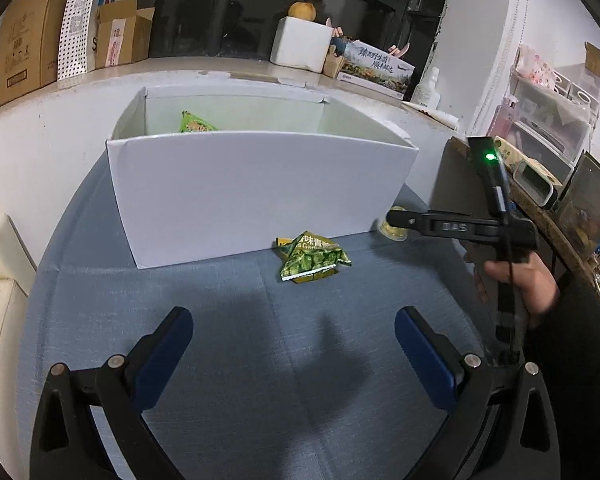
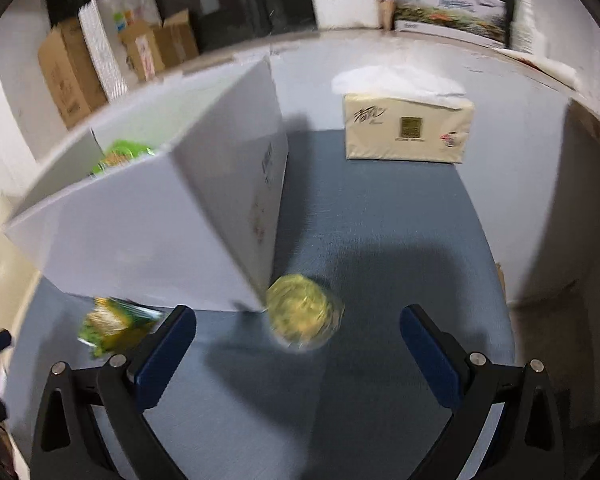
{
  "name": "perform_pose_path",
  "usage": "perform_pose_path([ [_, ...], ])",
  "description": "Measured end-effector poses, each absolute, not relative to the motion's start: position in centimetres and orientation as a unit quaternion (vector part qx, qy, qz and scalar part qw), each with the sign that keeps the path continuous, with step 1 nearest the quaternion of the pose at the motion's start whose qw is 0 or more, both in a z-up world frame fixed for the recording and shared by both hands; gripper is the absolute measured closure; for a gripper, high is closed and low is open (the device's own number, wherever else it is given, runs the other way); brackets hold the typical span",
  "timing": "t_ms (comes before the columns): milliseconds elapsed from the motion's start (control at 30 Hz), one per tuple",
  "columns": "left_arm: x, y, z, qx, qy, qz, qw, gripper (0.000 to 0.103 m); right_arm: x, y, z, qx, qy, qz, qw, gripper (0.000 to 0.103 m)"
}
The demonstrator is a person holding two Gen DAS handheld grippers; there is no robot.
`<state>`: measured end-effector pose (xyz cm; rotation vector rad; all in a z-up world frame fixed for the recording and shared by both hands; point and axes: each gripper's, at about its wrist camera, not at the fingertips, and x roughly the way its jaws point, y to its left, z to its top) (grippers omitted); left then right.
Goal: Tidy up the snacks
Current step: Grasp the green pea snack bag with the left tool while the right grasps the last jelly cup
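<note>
A white open box [image 1: 252, 192] stands on the blue table; a green snack packet [image 1: 198, 124] lies inside it. Another green pea packet [image 1: 312, 258] lies on the cloth in front of the box. A round yellow-green snack [image 2: 304, 312] lies at the box's near right corner [image 2: 260, 300]. My left gripper [image 1: 294, 334] is open and empty, well short of the pea packet. My right gripper [image 2: 298, 334] is open with the round snack just ahead between its fingers, not gripped; it also shows in the left wrist view [image 1: 396, 220]. The pea packet [image 2: 116, 324] lies left of it.
A beige tissue pack [image 2: 406, 128] stands at the table's far side, right of the box. Cardboard boxes [image 1: 32, 40] and a white foam box [image 1: 302, 42] sit on the ledge behind. A cluttered shelf [image 1: 560, 184] is at the right, a cream cushion [image 1: 0, 280] at the left.
</note>
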<state>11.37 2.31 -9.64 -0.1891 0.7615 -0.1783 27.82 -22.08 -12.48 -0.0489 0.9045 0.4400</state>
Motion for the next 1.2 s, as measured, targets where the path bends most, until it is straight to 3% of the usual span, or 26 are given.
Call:
perform_pose_path([
  [33, 11.5, 2.3, -9.8, -0.094, 0.373, -0.087, 0.919, 0.0, 28.4, -21.7, -13.0, -0.043, 0.442, 0.213, 0.87, 0.013],
  [67, 11.6, 2.3, -10.0, -0.094, 0.375, -0.086, 0.918, 0.0, 28.7, -21.5, -13.2, -0.054, 0.446, 0.213, 0.868, 0.028],
  [100, 11.7, 2.2, -10.2, -0.093, 0.376, -0.083, 0.918, 0.0, 29.1, -21.2, -13.7, -0.064, 0.452, 0.222, 0.862, 0.037],
  [133, 11.8, 2.2, -10.4, -0.091, 0.379, -0.08, 0.917, 0.0, 29.2, -21.2, -14.0, -0.062, 0.459, 0.235, 0.855, 0.038],
  [200, 12.3, 2.2, -10.7, -0.093, 0.384, -0.08, 0.915, 0.0, 28.9, -21.1, -14.0, -0.073, 0.452, 0.236, 0.857, 0.057],
  [433, 15.7, 0.8, -11.5, -0.095, 0.404, -0.079, 0.906, 0.0, 26.9, -22.5, -13.5, -0.046, 0.451, 0.255, 0.854, 0.058],
  [733, 21.4, -2.5, -13.4, -0.062, 0.439, -0.043, 0.895, 0.002, 18.8, -23.2, -9.8, 0.003, 0.387, 0.306, 0.87, 0.058],
  [800, 22.0, -2.6, -13.9, -0.06, 0.446, -0.04, 0.892, 0.034, 17.5, -23.2, -9.2, 0.013, 0.375, 0.315, 0.872, 0.058],
  [833, 22.1, -2.7, -14.1, -0.059, 0.448, -0.04, 0.891, 0.044, 16.8, -23.1, -8.7, 0.016, 0.368, 0.321, 0.873, 0.058],
  [1200, 11.9, 0.6, -9.2, -0.081, 0.35, -0.078, 0.93, 0.045, 15.1, -22.2, -7.5, 0.041, 0.343, 0.35, 0.871, 0.058],
])
